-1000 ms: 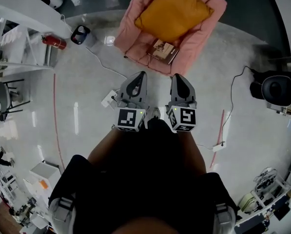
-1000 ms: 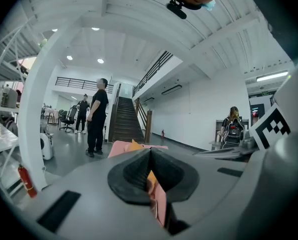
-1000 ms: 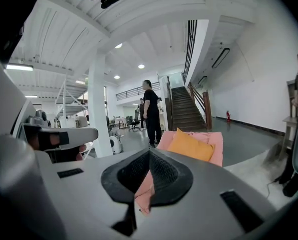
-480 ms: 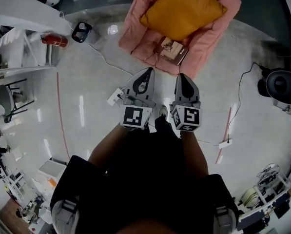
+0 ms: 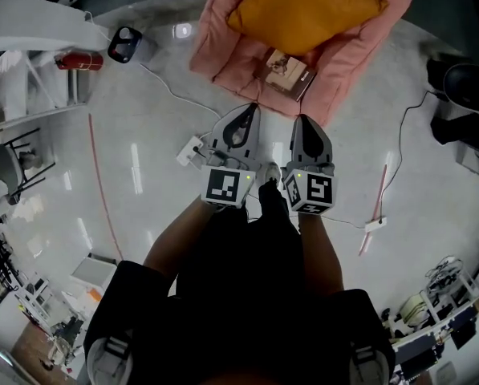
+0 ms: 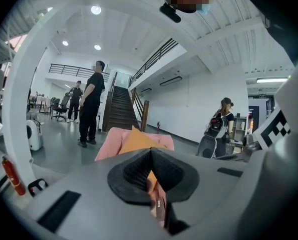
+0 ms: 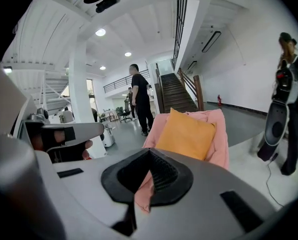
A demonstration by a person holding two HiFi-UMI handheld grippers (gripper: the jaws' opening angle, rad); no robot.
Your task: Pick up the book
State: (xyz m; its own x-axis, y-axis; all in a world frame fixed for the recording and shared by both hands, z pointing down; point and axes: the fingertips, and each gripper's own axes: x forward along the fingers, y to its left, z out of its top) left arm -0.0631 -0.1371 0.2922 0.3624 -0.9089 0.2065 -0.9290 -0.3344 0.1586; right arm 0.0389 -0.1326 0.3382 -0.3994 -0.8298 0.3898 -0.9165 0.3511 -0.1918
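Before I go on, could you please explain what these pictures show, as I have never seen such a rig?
There is no robot here: a person carries a left hand-held gripper and a right hand-held gripper. The head view looks down from a camera on the person's head; each gripper view looks along that gripper's own jaws. Ahead, on the glossy grey floor, stands a pink padded armchair with an orange cushion and a small brown book on its seat. Both pairs of jaws are shut and hold nothing.
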